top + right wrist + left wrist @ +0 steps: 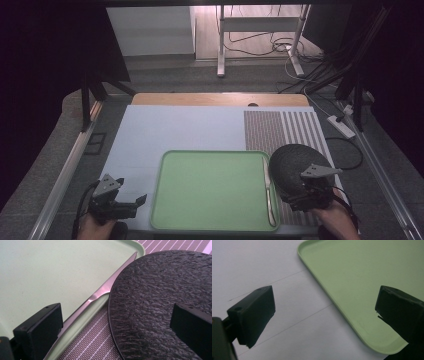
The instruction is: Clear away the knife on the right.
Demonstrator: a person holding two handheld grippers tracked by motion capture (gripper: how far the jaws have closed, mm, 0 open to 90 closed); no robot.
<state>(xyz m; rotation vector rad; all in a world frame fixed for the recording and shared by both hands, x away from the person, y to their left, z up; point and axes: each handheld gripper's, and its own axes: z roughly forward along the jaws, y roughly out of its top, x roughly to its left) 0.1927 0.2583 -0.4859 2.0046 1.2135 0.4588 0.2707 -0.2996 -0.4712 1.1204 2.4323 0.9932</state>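
A light green tray (210, 192) lies at the near middle of the table. A steel knife (268, 192) rests along the tray's right rim; in the right gripper view the knife (100, 293) runs diagonally on the tray's rim (82, 317). A dark round plate (292, 162) sits on the striped mat just right of the tray, and its rough surface (155, 297) is close ahead of the right jaws. My right gripper (305, 197) hovers open over the plate's near edge. My left gripper (137, 202) is open just left of the tray (362, 277), holding nothing.
A pale blue-white cover (165, 135) spans most of the table. A brown striped placemat (280, 127) lies at the right, under the plate. Beyond the table stand a desk frame (260, 30) and loose cables on the floor (310, 65).
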